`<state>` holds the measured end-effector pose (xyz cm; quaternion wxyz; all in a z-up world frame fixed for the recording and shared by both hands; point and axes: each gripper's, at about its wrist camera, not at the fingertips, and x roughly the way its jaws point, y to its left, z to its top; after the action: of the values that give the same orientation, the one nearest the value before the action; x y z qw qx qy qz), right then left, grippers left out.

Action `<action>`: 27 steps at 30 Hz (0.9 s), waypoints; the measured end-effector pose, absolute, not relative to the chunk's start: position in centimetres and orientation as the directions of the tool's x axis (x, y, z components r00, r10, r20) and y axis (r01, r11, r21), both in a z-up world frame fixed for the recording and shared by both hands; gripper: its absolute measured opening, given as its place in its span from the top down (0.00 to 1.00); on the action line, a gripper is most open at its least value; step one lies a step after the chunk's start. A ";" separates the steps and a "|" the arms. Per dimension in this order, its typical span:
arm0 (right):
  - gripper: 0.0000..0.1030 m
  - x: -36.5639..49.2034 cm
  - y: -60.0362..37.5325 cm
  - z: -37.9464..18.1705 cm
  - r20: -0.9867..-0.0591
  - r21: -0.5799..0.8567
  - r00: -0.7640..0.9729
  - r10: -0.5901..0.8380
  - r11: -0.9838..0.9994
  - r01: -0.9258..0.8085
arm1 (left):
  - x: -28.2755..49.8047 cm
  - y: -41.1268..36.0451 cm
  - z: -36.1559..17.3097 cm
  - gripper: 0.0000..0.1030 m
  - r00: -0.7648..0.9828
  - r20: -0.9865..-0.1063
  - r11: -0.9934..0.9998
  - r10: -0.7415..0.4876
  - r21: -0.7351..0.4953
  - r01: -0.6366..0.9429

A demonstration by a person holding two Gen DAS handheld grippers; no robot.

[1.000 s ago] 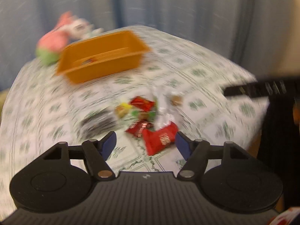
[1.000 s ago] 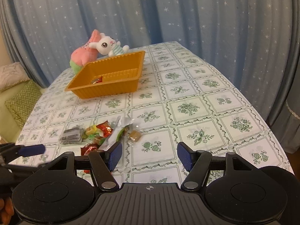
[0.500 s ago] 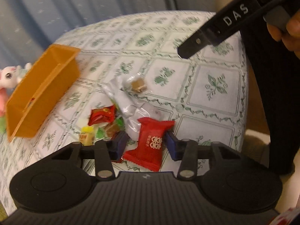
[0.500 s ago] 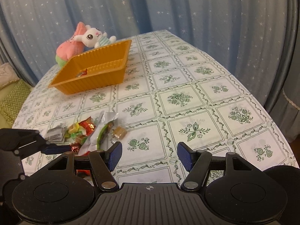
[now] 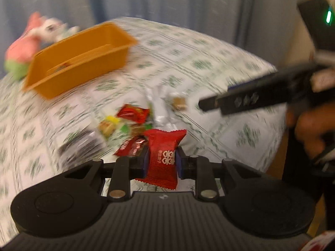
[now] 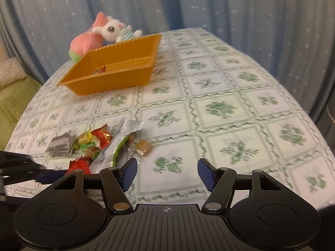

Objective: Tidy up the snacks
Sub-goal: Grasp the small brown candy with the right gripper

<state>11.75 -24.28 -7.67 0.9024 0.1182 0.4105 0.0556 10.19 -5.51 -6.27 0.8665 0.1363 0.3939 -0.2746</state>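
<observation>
My left gripper [image 5: 160,160] is shut on a red snack packet [image 5: 163,156] and holds it just above the near table edge. A pile of wrapped snacks [image 5: 134,121] lies on the tablecloth right beyond it, also seen in the right wrist view [image 6: 100,142]. An orange tray [image 5: 79,56] stands farther back left, with one small snack inside [image 6: 100,70]. My right gripper [image 6: 167,172] is open and empty, hovering over the table to the right of the pile; it also shows in the left wrist view [image 5: 251,100].
A pink and white plush rabbit [image 6: 102,33] lies behind the orange tray [image 6: 117,67]. The table has a green-patterned cloth [image 6: 230,104] and blue curtains hang behind. A green cushion [image 6: 12,102] sits off the table's left.
My left gripper has closed fully on the red packet and lifted it off the pile, swinging back to face the tray. My right gripper has stayed open, shifting slightly.
</observation>
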 end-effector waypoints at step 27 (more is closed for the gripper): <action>0.54 14.0 -19.5 -10.3 -0.733 0.086 0.660 0.167 0.984 -0.155 | 10.1 -2.1 -5.3 0.78 0.594 -0.739 0.916 -0.319 -0.078 0.394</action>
<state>14.02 -19.50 -10.31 0.9109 0.0080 0.4030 0.0884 10.06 -2.09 -5.26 0.8915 0.0467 0.4038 -0.1999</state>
